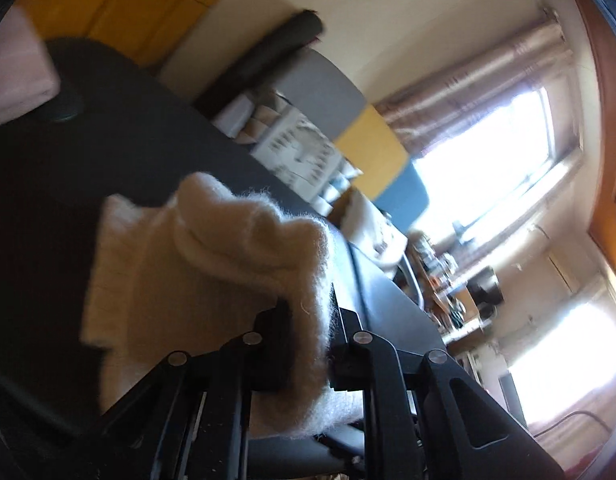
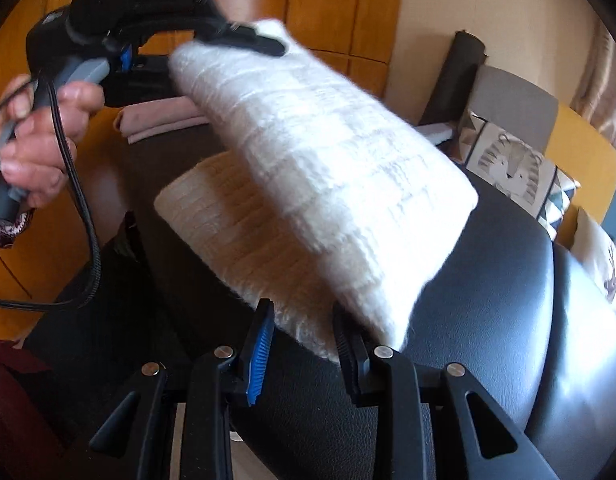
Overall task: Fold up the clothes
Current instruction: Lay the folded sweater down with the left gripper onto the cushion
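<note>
Right wrist view shows the right gripper [image 2: 302, 332] clamped on the near edge of a fluffy white knitted garment [image 2: 320, 168], its blue-padded finger on one side of the cloth and its black finger on the other. The garment is lifted above a dark leather seat [image 2: 488, 360], its lower fold drooping toward that seat. At the far corner of the garment, up and to the left of the seat, the left gripper [image 2: 264, 44] pinches the cloth, held by a hand [image 2: 40, 140] with a black cable [image 2: 84, 208] trailing beneath it. A folded pink garment [image 2: 156, 120] lies on the far end of the seat, behind the white one. A patterned cushion [image 2: 508, 168] sits beyond the seat to the right. Left wrist view, blurred, shows the left gripper's jaws closed tightly on the woolly edge, with the rest of the garment hanging over the seat.
</note>
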